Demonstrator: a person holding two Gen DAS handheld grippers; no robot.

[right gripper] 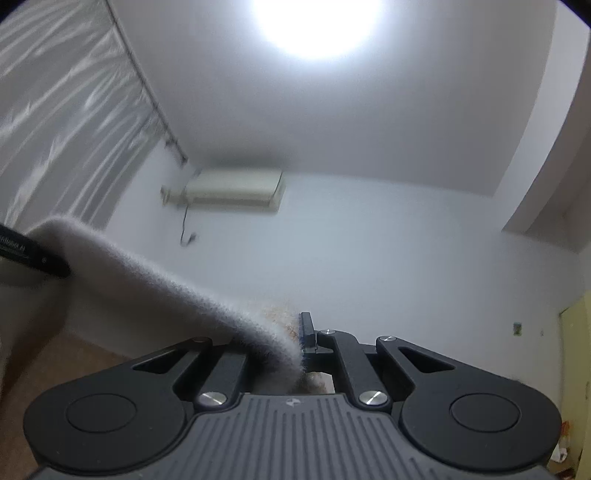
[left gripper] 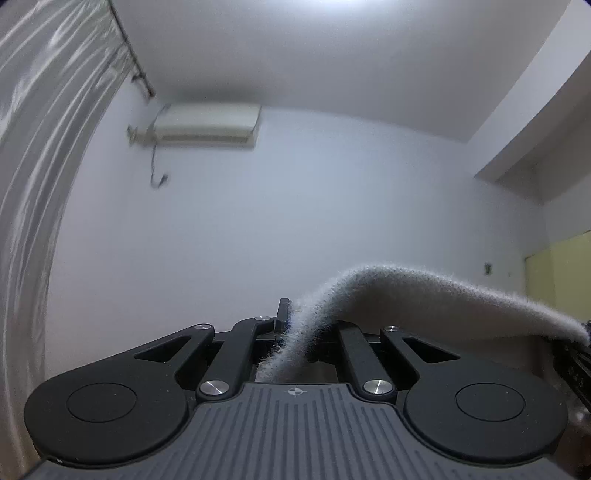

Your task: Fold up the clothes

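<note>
Both grippers, left [left gripper: 291, 325] and right [right gripper: 301, 341], are clamped on the top edge of a fuzzy grey garment [left gripper: 424, 291] held up between them, which looks soft, light and limp, so gripping near its corners seems wisest.

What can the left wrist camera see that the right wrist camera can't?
Only the left wrist view shows the left gripper shut on the fuzzy grey garment, which stretches off to the right.

Only the right wrist view shows the bright ceiling light, the right gripper shut on the garment's other end, and a brownish patch on the cloth beside its fingers.

Both show the air conditioner, the curtain and the white wall.
</note>
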